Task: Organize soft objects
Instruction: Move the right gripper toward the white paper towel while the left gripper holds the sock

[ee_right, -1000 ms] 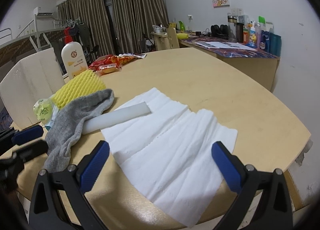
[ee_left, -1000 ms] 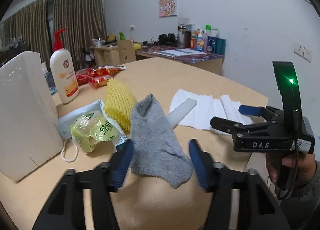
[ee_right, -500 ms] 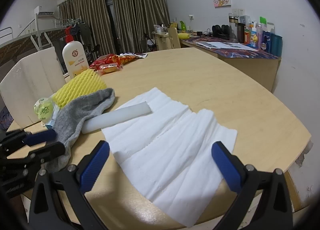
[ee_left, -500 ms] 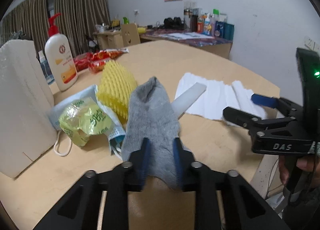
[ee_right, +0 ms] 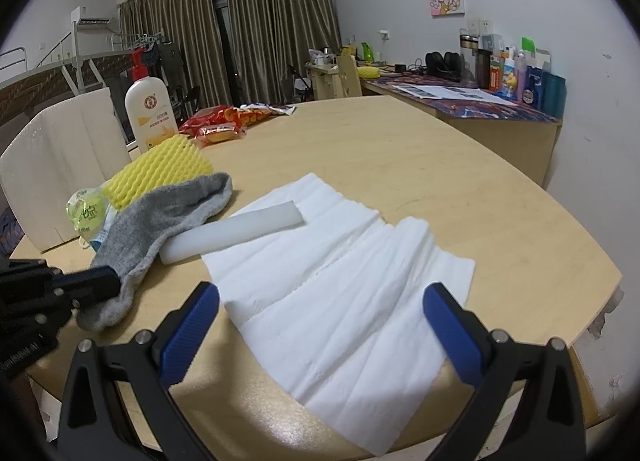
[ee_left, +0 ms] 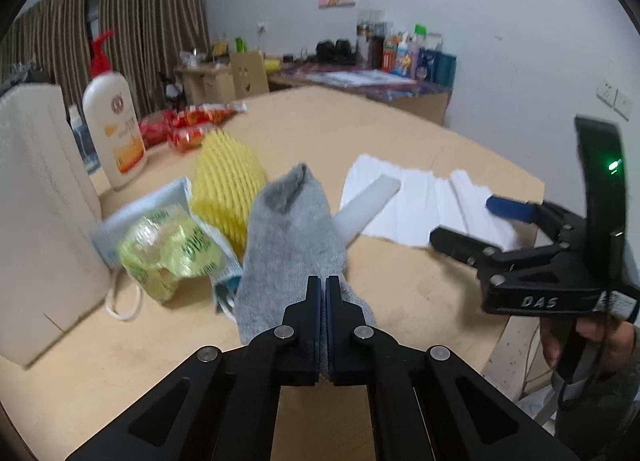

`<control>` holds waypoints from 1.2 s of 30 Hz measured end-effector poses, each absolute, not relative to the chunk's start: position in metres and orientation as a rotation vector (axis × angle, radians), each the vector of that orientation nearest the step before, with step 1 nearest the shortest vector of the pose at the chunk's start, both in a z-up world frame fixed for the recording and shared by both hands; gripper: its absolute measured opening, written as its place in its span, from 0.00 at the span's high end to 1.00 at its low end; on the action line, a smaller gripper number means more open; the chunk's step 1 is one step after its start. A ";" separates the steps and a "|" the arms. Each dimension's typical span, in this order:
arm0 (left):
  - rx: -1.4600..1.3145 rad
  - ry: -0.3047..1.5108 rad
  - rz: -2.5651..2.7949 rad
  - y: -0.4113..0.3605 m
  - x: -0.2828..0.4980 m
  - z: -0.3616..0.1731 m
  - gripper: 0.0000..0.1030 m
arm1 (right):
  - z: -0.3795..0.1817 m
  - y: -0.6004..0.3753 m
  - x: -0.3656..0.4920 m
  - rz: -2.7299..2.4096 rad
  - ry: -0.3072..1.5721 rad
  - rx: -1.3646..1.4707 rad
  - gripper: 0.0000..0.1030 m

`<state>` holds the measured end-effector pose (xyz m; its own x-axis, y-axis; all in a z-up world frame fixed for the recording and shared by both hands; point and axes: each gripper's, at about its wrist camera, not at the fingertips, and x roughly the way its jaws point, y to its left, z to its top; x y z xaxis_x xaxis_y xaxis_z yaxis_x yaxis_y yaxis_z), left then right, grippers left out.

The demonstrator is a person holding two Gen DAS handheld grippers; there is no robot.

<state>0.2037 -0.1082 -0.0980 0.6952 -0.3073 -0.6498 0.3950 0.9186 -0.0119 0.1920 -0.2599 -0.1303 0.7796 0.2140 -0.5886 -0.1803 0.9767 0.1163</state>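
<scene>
The grey knitted sock [ee_left: 294,229] lies at the centre of the left wrist view, its near end pinched between the closed blue pads of the left gripper [ee_left: 323,297] at lower centre; in the right wrist view the same sock [ee_right: 160,217] stretches from the left edge up toward centre. It drapes over the white foam stick [ee_right: 236,231], which lies partly on the white crinkled paper towel [ee_right: 344,289] spread across the middle. Just behind the sock sits the yellow foam fruit net [ee_left: 228,185], and left of it a crumpled green plastic bag [ee_left: 168,253] on a light blue face mask [ee_left: 140,213]. The right gripper [ee_right: 320,327] hangs released over the towel, jaws wide apart, at the bottom of its frame. On the left stand a white foam block [ee_left: 40,213] and a white pump bottle [ee_left: 112,117] on the tan wooden table [ee_right: 400,157]
</scene>
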 end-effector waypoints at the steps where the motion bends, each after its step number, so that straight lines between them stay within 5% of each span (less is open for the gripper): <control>1: 0.137 0.683 -0.396 -0.107 0.201 -0.094 0.98 | -0.131 -0.260 0.192 0.213 0.643 0.051 0.00; 11: 0.131 0.591 -0.420 -0.093 0.182 -0.063 0.98 | -0.133 -0.249 0.194 0.172 0.665 -0.031 0.00; 22: 0.114 0.540 -0.413 -0.076 0.162 -0.054 0.98 | -0.127 -0.255 0.198 0.162 0.689 -0.023 0.42; 27: 0.105 0.526 -0.403 -0.070 0.156 -0.051 0.98 | -0.115 -0.251 0.195 0.167 0.658 -0.051 0.51; 36: 0.065 0.461 -0.412 -0.049 0.137 -0.024 0.98 | -0.121 -0.250 0.216 0.152 0.690 -0.060 0.51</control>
<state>0.1368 -0.0487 -0.0243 0.8149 -0.3719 -0.4445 0.4007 0.9157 -0.0314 0.2162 -0.2497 -0.1210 0.7608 0.1195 -0.6379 -0.1595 0.9872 -0.0053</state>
